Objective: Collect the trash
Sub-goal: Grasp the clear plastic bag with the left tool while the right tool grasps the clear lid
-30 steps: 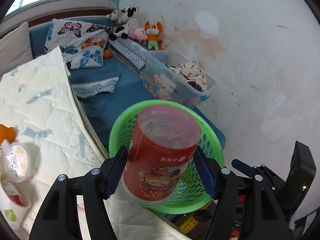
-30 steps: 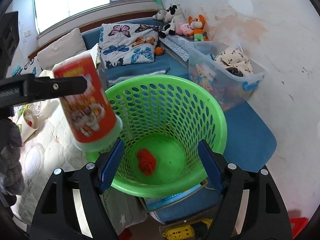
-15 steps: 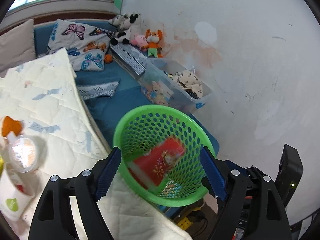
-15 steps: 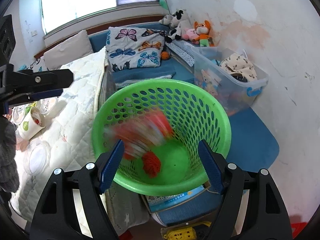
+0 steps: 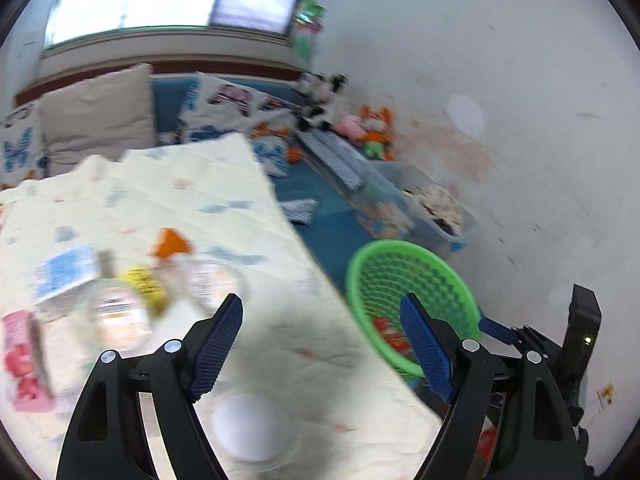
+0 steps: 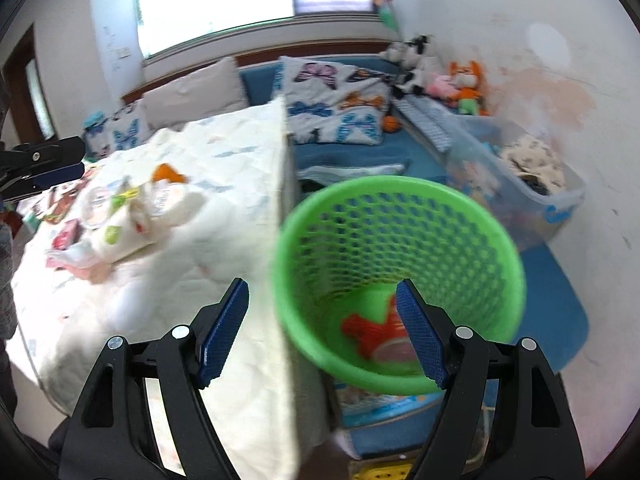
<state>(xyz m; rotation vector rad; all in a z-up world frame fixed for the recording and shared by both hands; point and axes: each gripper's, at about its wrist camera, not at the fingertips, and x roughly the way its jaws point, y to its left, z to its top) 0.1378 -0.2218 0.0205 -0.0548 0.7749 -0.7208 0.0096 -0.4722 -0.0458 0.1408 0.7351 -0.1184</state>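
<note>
The green mesh basket [image 5: 394, 245] [image 6: 460, 240] stands on the floor against the bed's edge. A red paper cup [image 5: 390, 332] [image 6: 372, 334] lies in its bottom. My left gripper [image 5: 320, 308] is open and empty, hanging over the cream quilt [image 5: 280, 340] left of the basket. A white round lid [image 5: 248, 428] lies blurred on the quilt below its fingers. Further left are lidded cups [image 5: 120, 312], an orange scrap [image 5: 172, 244] and a pink packet [image 5: 24, 360]. My right gripper [image 6: 322, 288] is open and empty above the basket's near rim. The left gripper [image 6: 44, 164] shows at that view's left edge.
A clear plastic bin [image 6: 532, 176] of clothes stands behind the basket by the stained wall. Stuffed toys [image 6: 460, 84] and butterfly pillows [image 6: 332, 92] sit at the bed's far end. A blue mat [image 6: 560, 292] lies under the basket. A yellow power strip [image 6: 380, 472] is on the floor.
The left gripper let go of the red cup, which fell into the basket. It then swung left and up over the quilt. The right gripper shifted slightly and stayed open.
</note>
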